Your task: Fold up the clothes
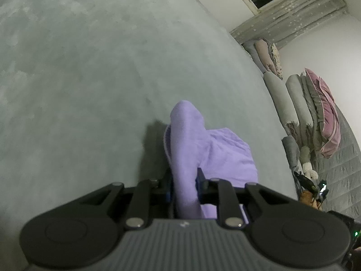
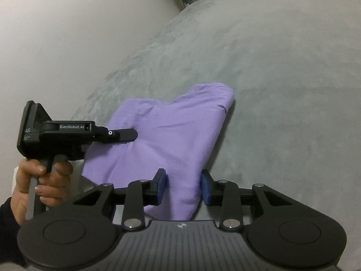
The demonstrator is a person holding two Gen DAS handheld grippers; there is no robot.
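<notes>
Cloth (image 2: pixel 167 140), purple, lies on the grey bed; my left tool (image 1: pixel 185 180) pinches its raised fold, my right tool (image 2: pixel 183 186) straddles the near edge, pads barely off it.

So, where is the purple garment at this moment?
The purple garment lies on the grey bed cover, low in both wrist views; one fold is clamped in the left gripper, another lies between the right gripper pads.
</notes>
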